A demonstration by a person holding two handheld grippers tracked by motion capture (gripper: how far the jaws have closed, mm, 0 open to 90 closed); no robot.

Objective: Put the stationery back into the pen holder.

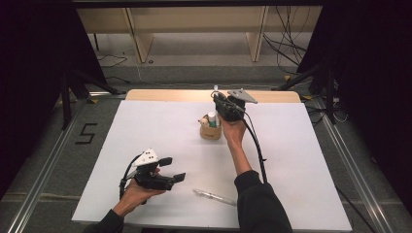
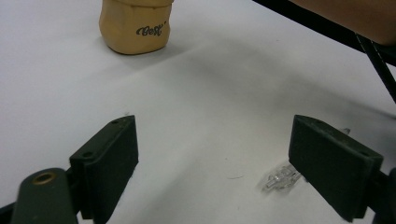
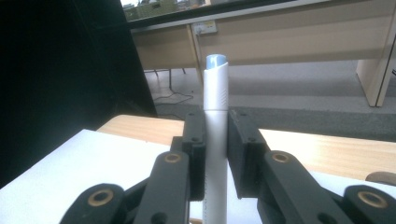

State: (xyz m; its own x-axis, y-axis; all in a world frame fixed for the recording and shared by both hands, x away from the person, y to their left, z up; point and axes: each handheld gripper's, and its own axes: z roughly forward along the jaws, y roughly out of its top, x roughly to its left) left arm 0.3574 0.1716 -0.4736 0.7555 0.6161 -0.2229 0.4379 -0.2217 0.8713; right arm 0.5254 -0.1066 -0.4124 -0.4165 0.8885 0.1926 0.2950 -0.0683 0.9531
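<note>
left gripper [image 1: 176,169] low near front edge of white table sheet [image 1: 145,126], jaws spread wide, nothing between. clear plastic pen [image 1: 214,196] flat on sheet just right of it. farther back, right gripper [image 3: 216,140] pinching upright white pen with blue cap [image 3: 215,98], raised just above tan pen cup [image 1: 210,131].

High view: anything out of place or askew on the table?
One thing: a clear pen lies flat on the white sheet near the front edge, apart from the tan holder where the other items stand upright. The right tool is shut on a white pen above the holder. No spills or damage visible.
</note>
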